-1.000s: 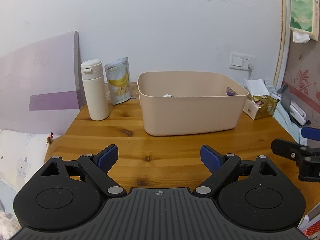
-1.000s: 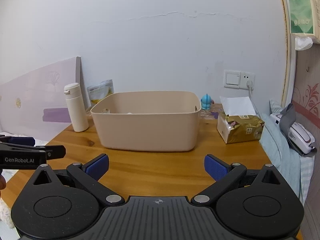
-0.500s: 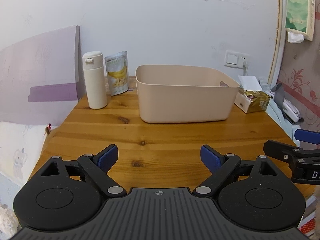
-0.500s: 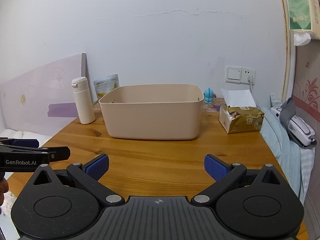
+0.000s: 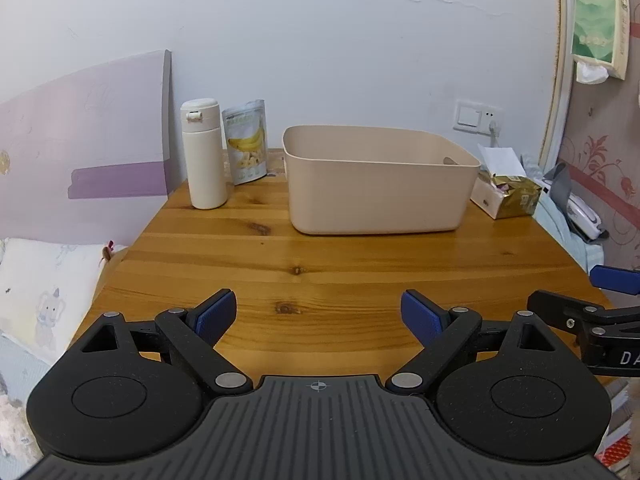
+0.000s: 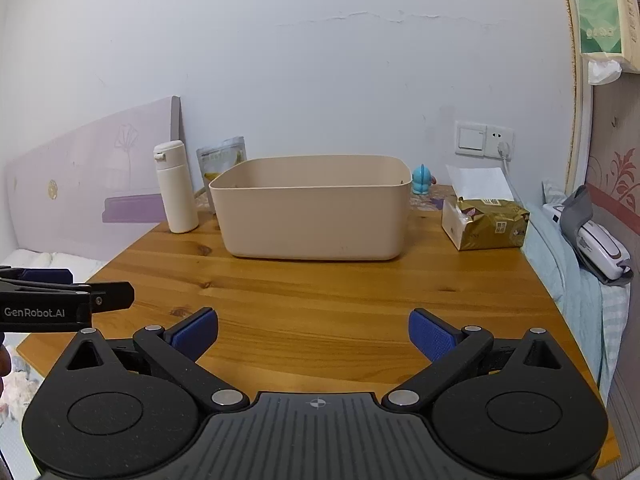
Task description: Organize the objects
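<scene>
Wooden table lies under your two grippers. Your left gripper and right gripper hover with jaws spread, empty, well short of the beige bin straight ahead, ready for loose items: white bottle and snack pouch ahead-left.

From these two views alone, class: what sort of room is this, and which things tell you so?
Probably a bedroom at home: a wooden table stands between a bed with a pillow and bedding, with a wall-hung tissue pack above.
</scene>
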The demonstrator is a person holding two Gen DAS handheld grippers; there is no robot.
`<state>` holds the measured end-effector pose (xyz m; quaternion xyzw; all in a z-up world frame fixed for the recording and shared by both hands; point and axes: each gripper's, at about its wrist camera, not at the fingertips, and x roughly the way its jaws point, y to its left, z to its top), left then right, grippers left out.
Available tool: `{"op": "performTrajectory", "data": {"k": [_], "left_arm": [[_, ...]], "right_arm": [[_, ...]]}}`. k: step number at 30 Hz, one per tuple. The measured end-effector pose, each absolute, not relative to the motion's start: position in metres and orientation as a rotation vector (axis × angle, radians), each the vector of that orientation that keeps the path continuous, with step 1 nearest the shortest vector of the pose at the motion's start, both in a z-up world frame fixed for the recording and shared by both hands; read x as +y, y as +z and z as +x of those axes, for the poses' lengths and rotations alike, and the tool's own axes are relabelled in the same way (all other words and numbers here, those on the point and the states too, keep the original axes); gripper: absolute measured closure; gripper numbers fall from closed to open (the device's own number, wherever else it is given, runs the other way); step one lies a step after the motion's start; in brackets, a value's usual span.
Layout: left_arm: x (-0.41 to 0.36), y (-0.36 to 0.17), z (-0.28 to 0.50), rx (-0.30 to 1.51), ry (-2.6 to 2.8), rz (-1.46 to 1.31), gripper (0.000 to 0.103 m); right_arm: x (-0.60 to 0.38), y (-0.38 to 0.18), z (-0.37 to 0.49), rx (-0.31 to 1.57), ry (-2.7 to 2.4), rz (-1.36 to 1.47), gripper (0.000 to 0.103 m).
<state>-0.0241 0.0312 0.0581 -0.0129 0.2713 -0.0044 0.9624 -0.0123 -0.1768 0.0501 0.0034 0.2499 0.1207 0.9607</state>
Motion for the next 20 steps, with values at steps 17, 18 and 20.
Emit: {"op": "performTrajectory", "data": {"k": [17,18,20], "left_arm": [[0.0249,0.0611,-0.035,0.553,-0.013,-0.023,0.012],[0.0247,0.0603,-0.0343,0.557,-0.012,-0.022,0.012],[0.0251,0.0577,-0.0318,0.568,-0.004,-0.018,0.012]], "right_arm": [[-0.1791,0.0467,-0.0208,0.525,0.231,-0.013,0.0],[-0.1792,0.0459,-0.0201,0.528,0.231,-0.014,0.0],[-0.1787,0.0435,-0.0172,0.539,0.232,-0.017,0.0]]}}
